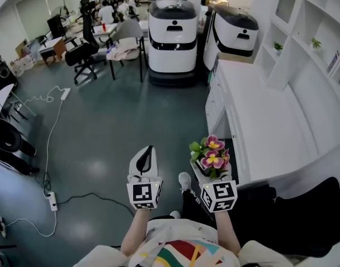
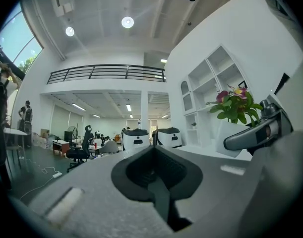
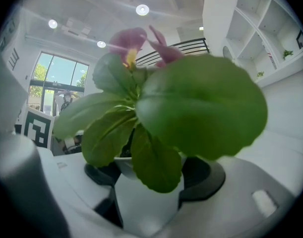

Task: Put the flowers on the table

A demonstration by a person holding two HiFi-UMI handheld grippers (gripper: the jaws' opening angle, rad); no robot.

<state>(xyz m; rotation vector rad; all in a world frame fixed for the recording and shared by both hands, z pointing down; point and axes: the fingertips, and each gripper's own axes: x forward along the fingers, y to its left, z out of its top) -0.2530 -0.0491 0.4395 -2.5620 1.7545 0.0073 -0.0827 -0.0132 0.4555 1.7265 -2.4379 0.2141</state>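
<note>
The flowers (image 1: 213, 159) are pink blooms with green leaves in a small white pot (image 1: 202, 174). My right gripper (image 1: 210, 177) is shut on that pot and holds it upright in the air, just left of the white table (image 1: 270, 127). In the right gripper view the pot (image 3: 149, 202) sits between the jaws, and broad leaves (image 3: 201, 113) fill most of the picture. My left gripper (image 1: 149, 150) hangs beside it over the floor, shut and with nothing in it. In the left gripper view its jaws meet at the middle (image 2: 153, 150), and the flowers (image 2: 235, 103) show at the right.
Two white machines (image 1: 171, 35) stand at the table's far end. A white shelf unit (image 1: 309, 32) with small plants rises behind the table. Office chairs (image 1: 83, 52) and desks are at the far left. A cable and a power strip (image 1: 53, 202) lie on the grey floor.
</note>
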